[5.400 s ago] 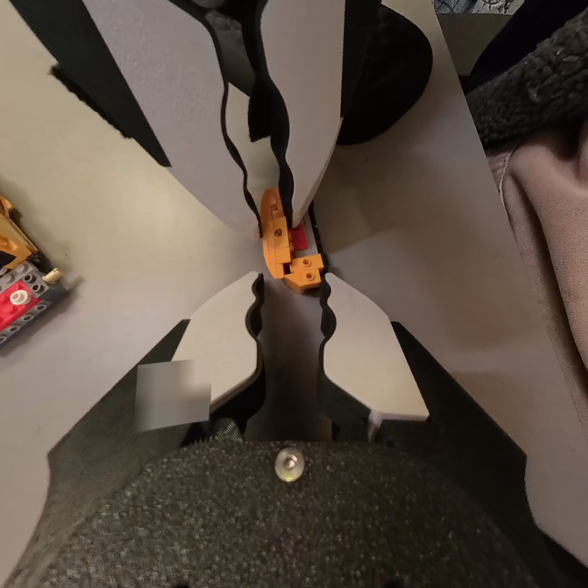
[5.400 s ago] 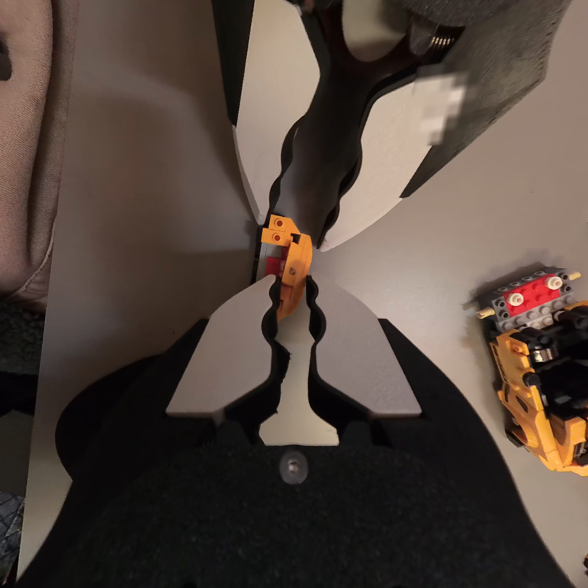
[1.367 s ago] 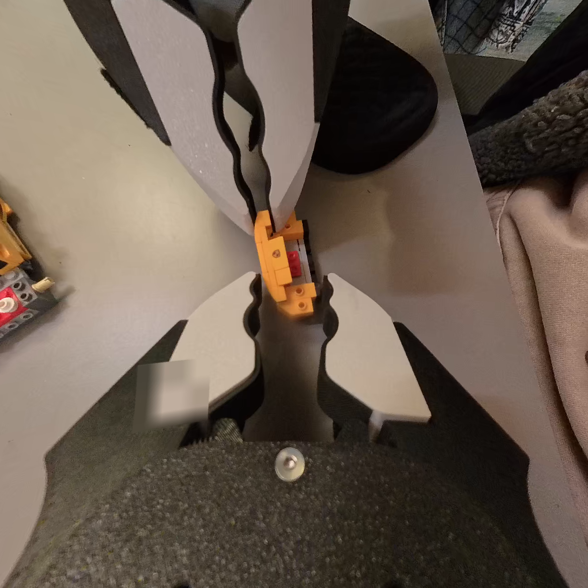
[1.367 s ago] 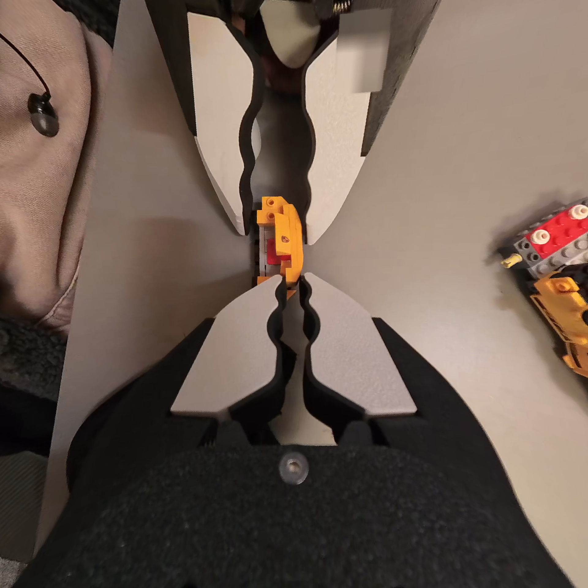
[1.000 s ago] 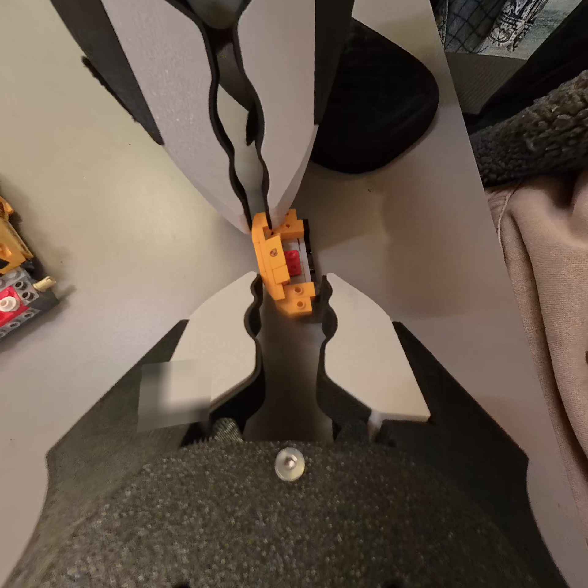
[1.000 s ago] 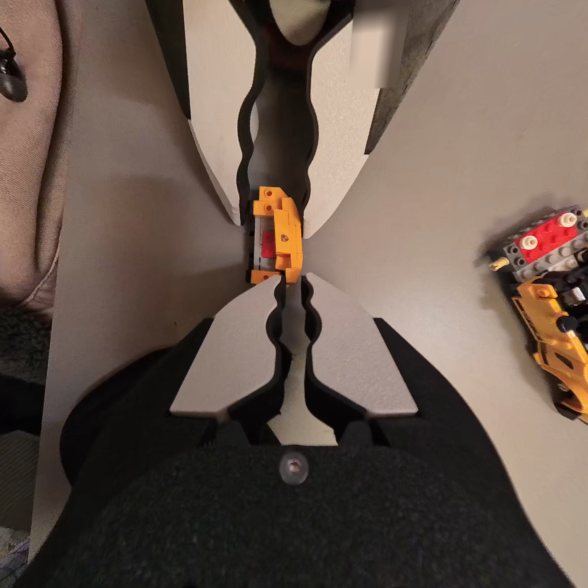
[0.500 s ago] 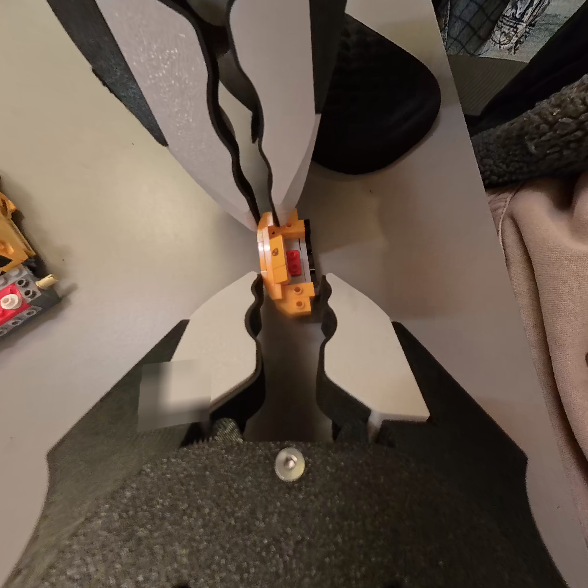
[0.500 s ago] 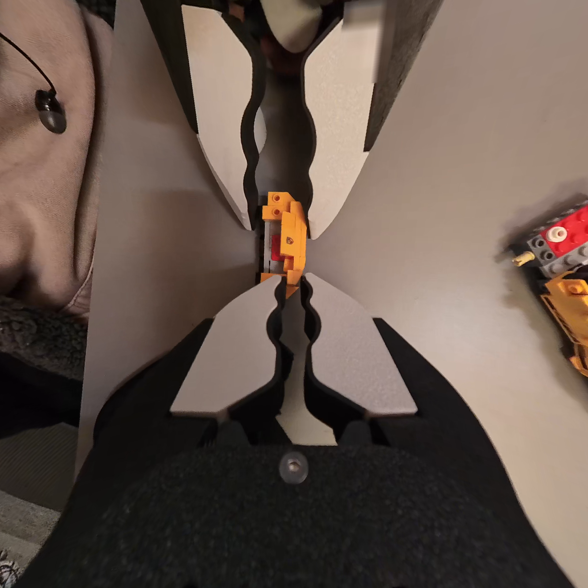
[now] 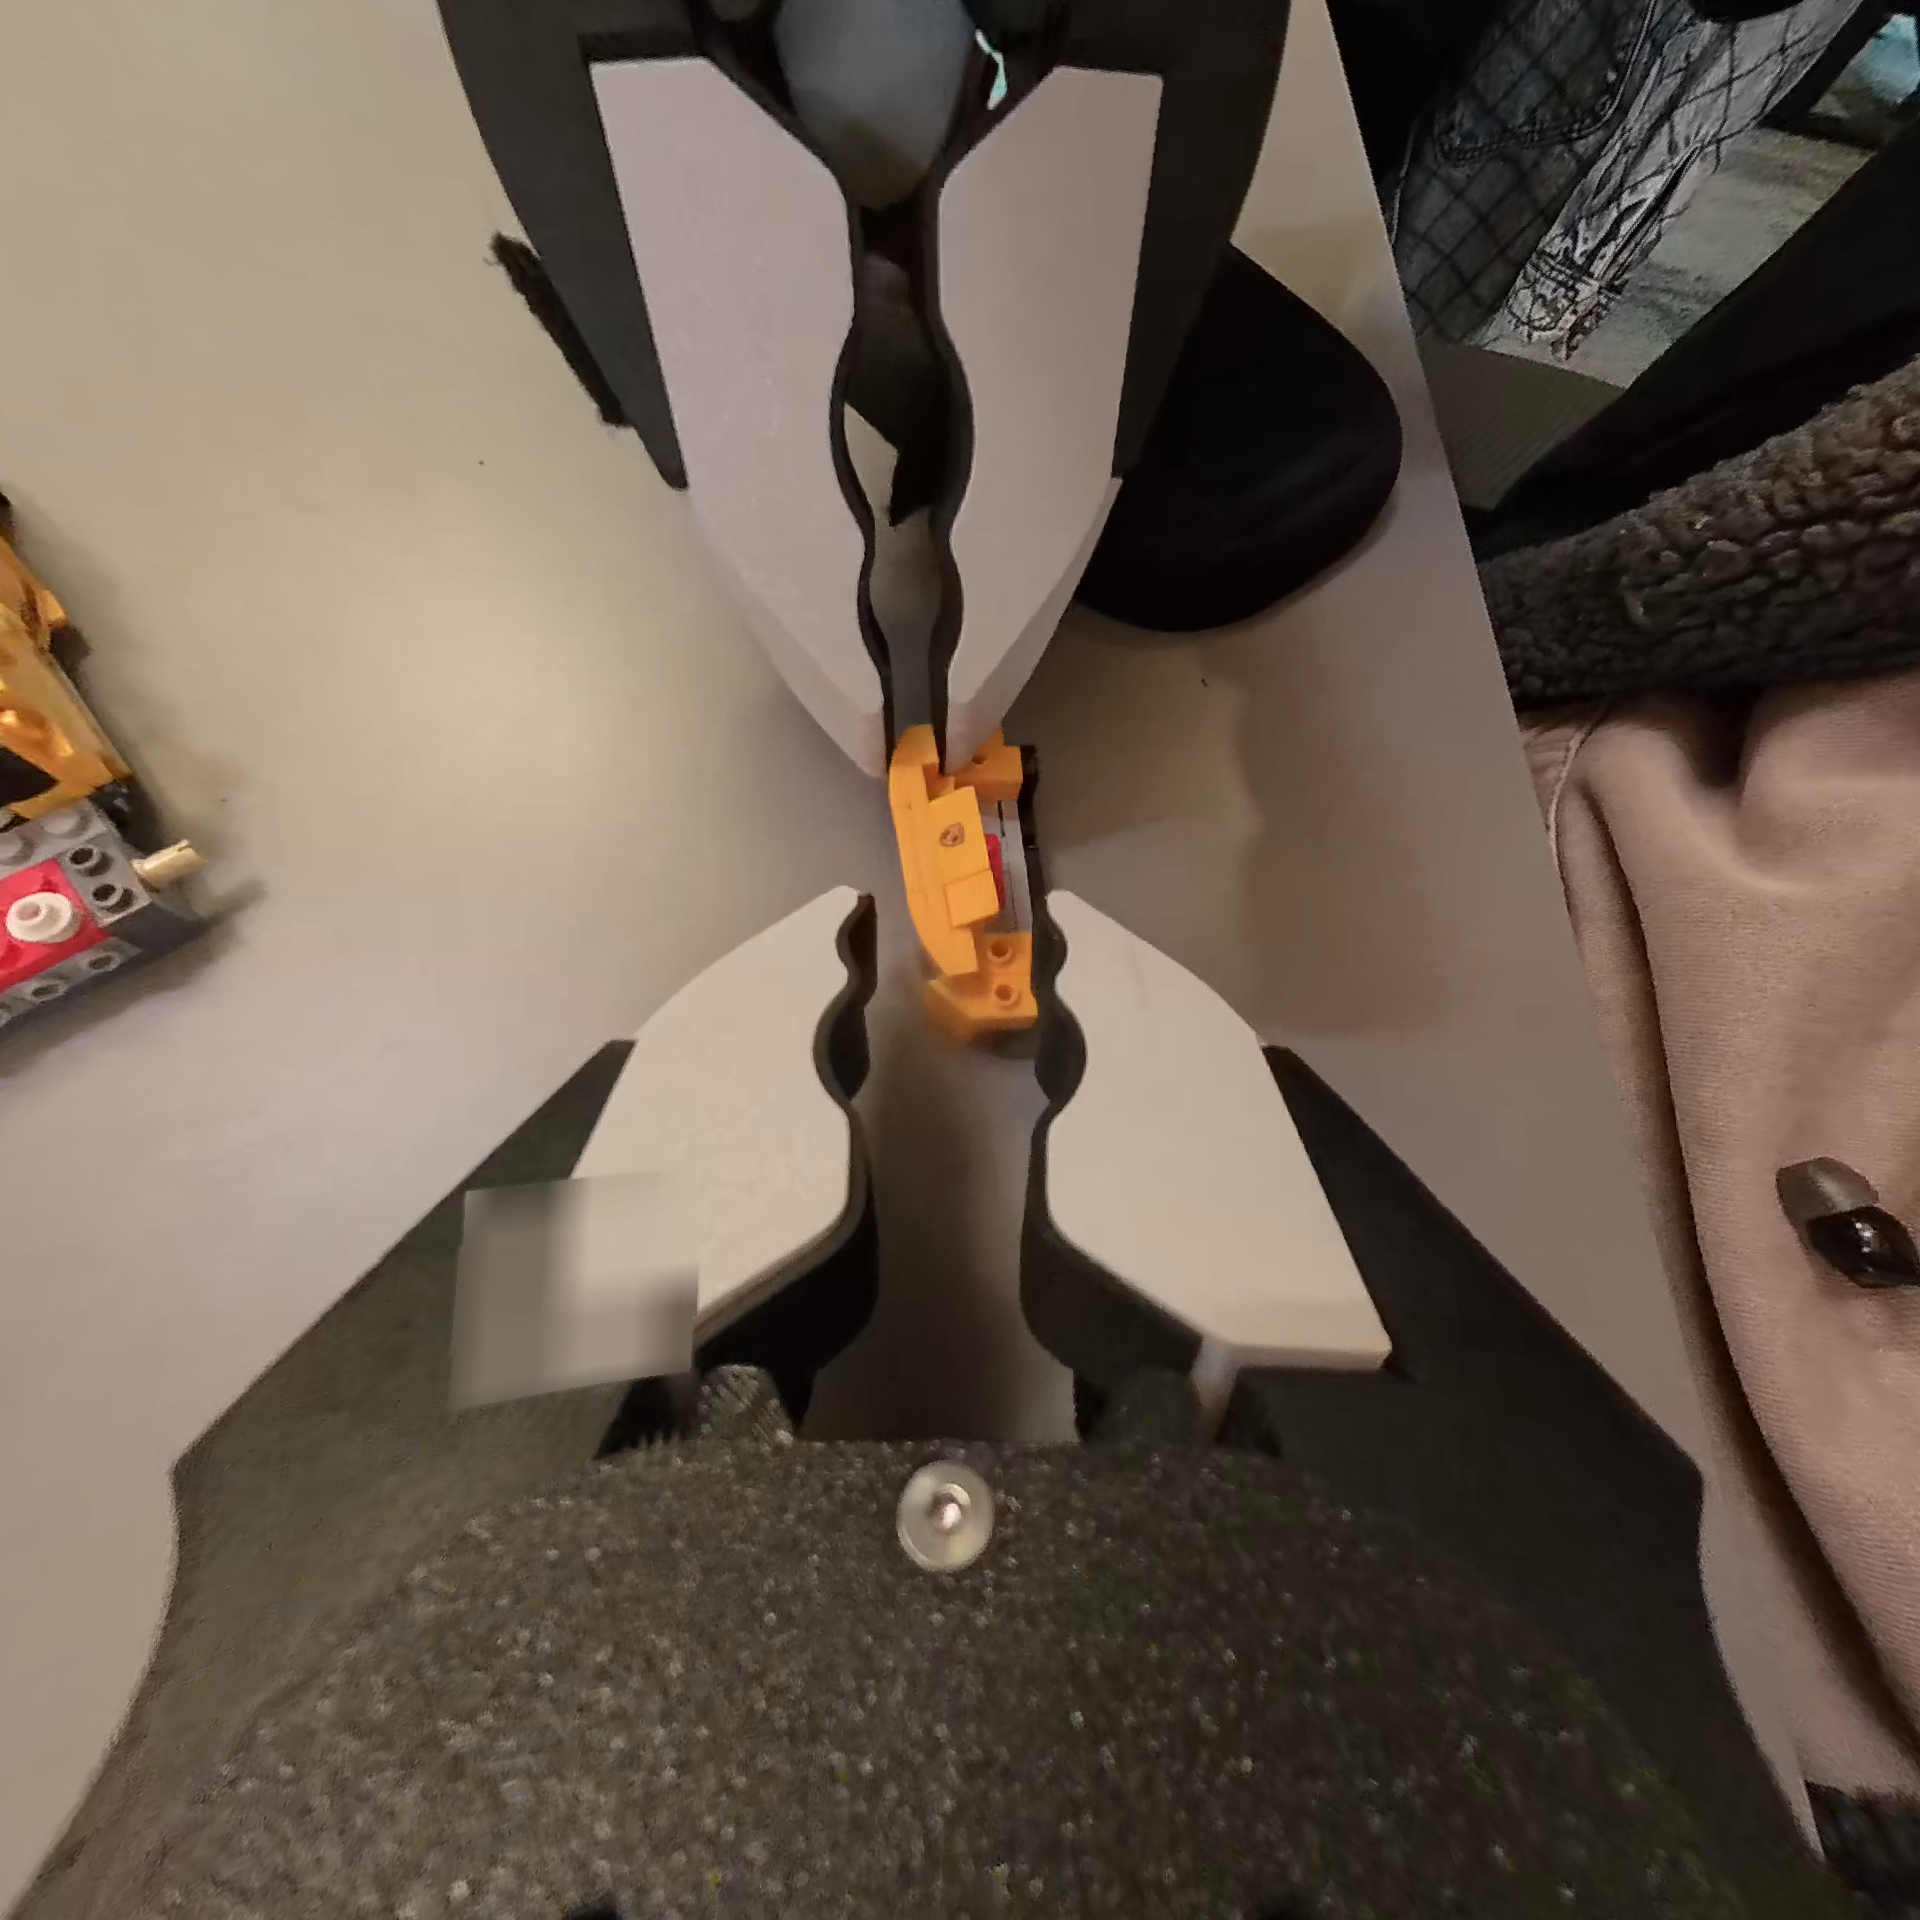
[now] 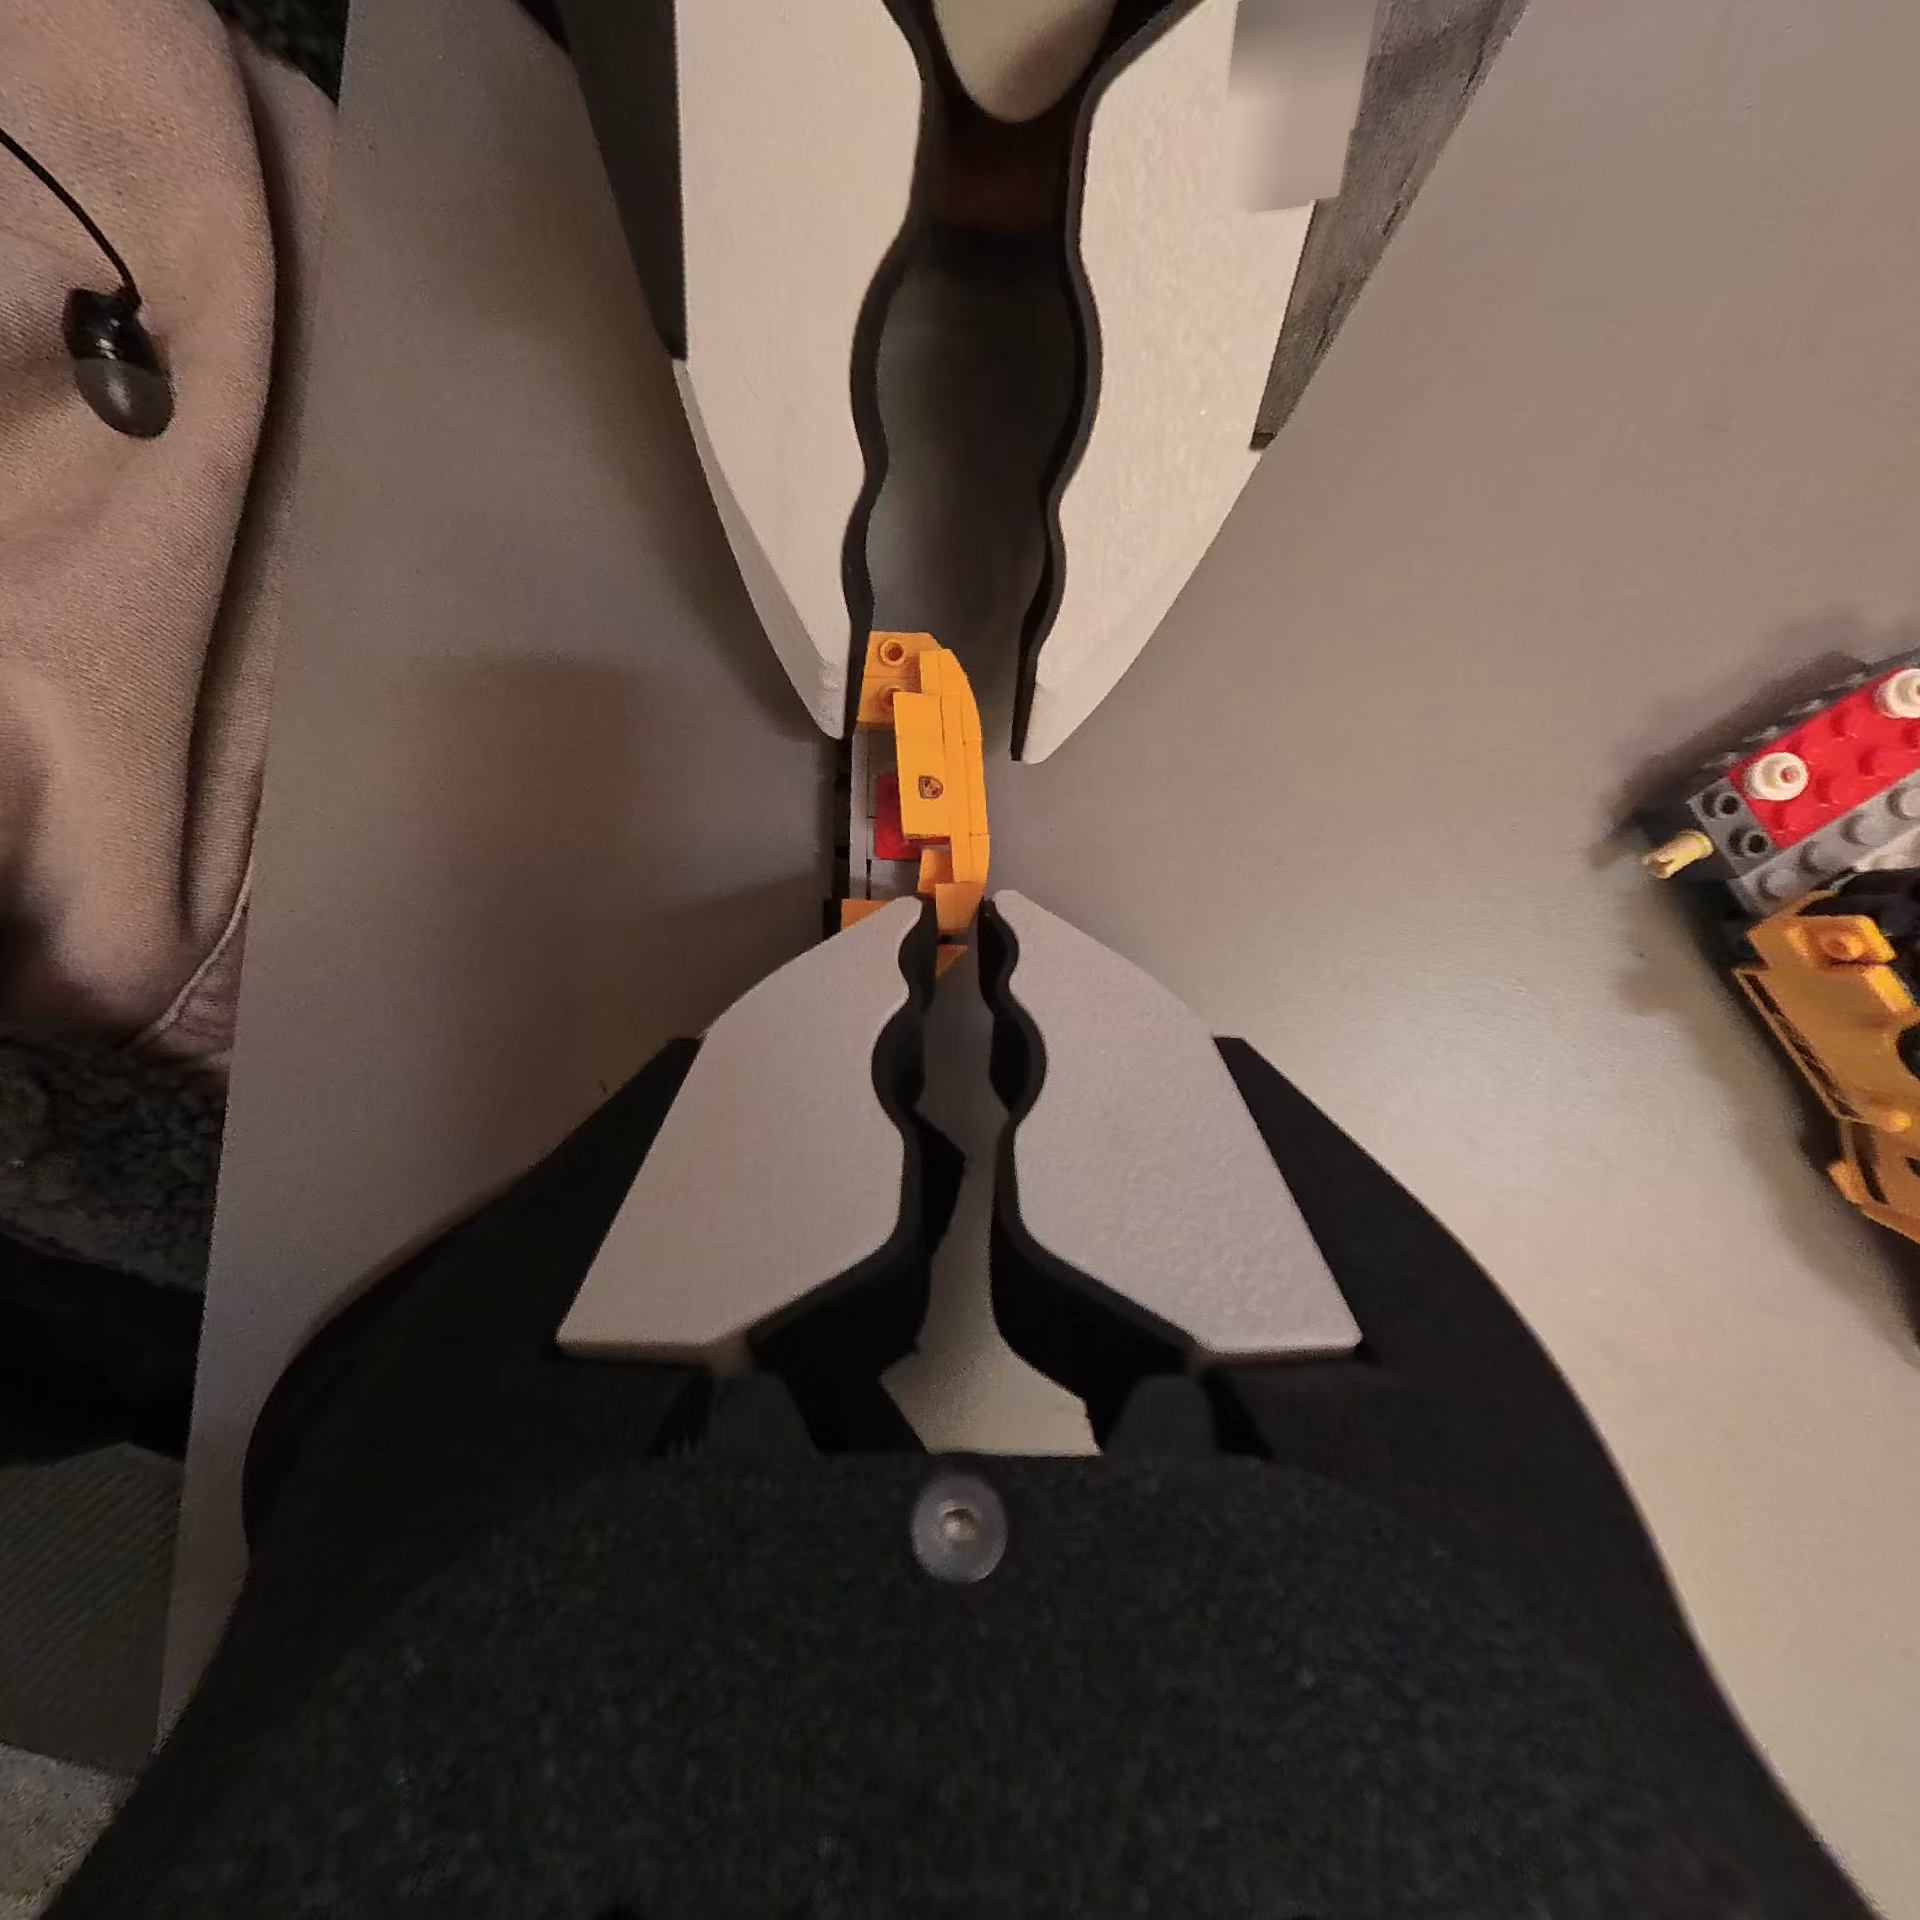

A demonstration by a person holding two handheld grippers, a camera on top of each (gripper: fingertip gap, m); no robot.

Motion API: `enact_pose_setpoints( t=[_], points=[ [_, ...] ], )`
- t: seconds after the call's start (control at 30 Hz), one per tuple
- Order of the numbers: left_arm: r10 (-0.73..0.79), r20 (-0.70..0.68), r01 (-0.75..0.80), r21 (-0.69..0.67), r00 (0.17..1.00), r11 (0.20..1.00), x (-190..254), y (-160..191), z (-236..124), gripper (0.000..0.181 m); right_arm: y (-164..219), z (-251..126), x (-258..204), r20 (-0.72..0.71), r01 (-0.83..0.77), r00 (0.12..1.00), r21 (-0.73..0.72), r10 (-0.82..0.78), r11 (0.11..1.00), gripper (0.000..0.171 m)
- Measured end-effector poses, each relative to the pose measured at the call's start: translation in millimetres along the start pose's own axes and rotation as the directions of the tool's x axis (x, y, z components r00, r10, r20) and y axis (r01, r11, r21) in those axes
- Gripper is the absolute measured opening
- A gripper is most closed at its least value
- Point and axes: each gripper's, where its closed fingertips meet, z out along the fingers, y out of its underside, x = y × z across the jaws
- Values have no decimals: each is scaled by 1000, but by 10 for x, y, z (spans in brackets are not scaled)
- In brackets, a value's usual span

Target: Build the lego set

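From the right wrist view the right gripper (image 10: 953, 914) pinches the near end of the small orange lego piece (image 10: 935, 779) above the table (image 10: 1351, 675), while the left gripper (image 10: 930, 717) opposite stands wider, seemingly touching its far end, and the larger lego build (image 10: 1829, 883) lies well apart.

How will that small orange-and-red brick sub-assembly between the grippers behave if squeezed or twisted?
The small orange-and-red brick sub-assembly is probably rigid but could pop apart at its visible seams. The right gripper pinches only one end, so it may pivot. The left gripper straddles the other end, apparently loosely; smooth plastic could slip.
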Motion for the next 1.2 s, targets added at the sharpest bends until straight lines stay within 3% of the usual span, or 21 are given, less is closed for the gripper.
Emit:
enact_pose_setpoints(
  t=[0.4,0.67,1.2],
  points=[
    [1,-9,-1,7,1000,1000,-1,-8,14,29,78,14,32,-7,15,1000,-89,-16,996,7],
    [137,12,-136,-32,991,990,100,6,93,48,136,-3,36,4,-5,1000,-135,5,991,7],
    [112,59,-106,-89,992,990,20,99,146,35,194,-63,38,-51,-92,995,-169,84,981,7]
  ],
)
